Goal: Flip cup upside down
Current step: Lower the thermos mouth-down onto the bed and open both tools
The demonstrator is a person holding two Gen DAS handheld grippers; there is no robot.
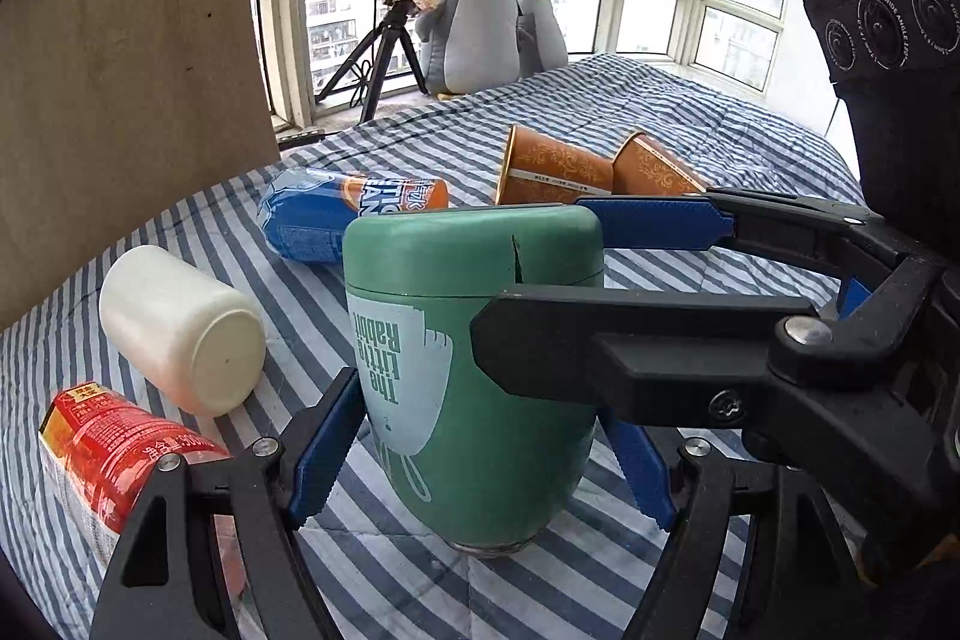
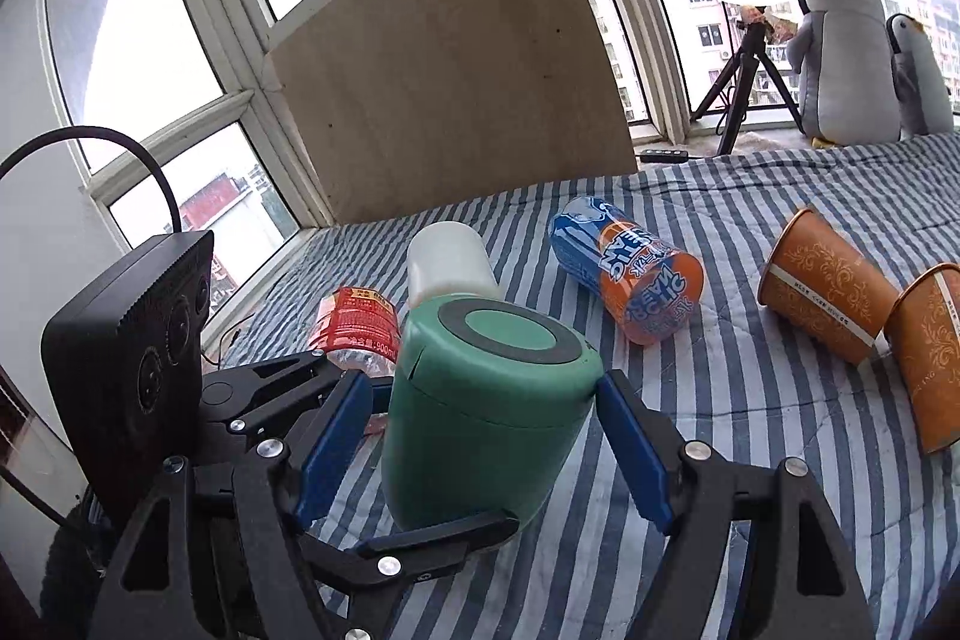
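The green cup (image 1: 480, 370) with "The Little Rabbit" printed on it stands upside down on the striped bed, base up; it also shows in the right wrist view (image 2: 486, 412). My left gripper (image 1: 480, 454) straddles its lower part with blue pads on both sides, touching or nearly so. My right gripper (image 2: 483, 436) also straddles the cup, its pads a little apart from the walls; in the left wrist view it reaches in from the right, one finger (image 1: 630, 346) across the cup's front and one behind it.
Lying on the bed (image 2: 750, 460) are a white bottle (image 1: 180, 328), a red-labelled bottle (image 1: 114, 448), a blue and orange can (image 2: 630, 268) and two orange paper cups (image 2: 828, 298). A wooden board (image 2: 450, 88), ring light and plush penguins stand behind.
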